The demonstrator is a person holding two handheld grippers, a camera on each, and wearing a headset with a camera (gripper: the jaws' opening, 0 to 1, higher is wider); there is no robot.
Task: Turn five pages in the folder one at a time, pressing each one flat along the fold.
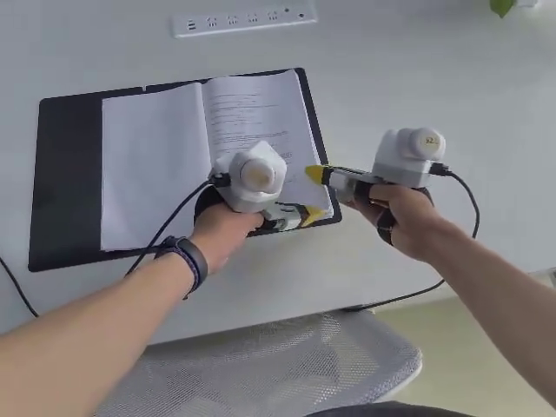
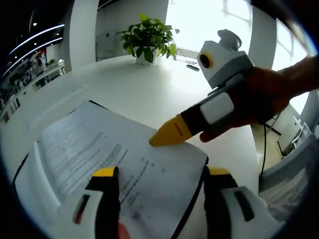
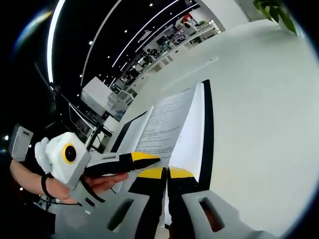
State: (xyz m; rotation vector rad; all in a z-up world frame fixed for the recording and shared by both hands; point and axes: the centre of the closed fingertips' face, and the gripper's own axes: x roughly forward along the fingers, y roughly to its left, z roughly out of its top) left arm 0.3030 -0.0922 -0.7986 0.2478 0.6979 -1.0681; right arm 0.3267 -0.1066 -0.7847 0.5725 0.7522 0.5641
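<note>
A black folder [image 1: 65,174] lies open on the white desk, with a blank left page [image 1: 152,165] and a printed right page [image 1: 256,113]. My left gripper [image 1: 300,217] sits low over the folder's near right corner. Its jaws stand open astride the corner of the printed page [image 2: 89,144]. My right gripper [image 1: 314,174] points left, its yellow tips closed together at that page's right edge. From the left gripper [image 2: 162,172], the right gripper [image 2: 162,138] rests its tip on the sheet. I cannot tell whether the right gripper [image 3: 167,173] pinches a sheet.
A white power strip [image 1: 243,19] lies at the desk's far edge. A potted plant [image 2: 149,37] stands farther along the desk. A grey mesh chair [image 1: 287,365] sits below the near desk edge. Cables trail from both grippers.
</note>
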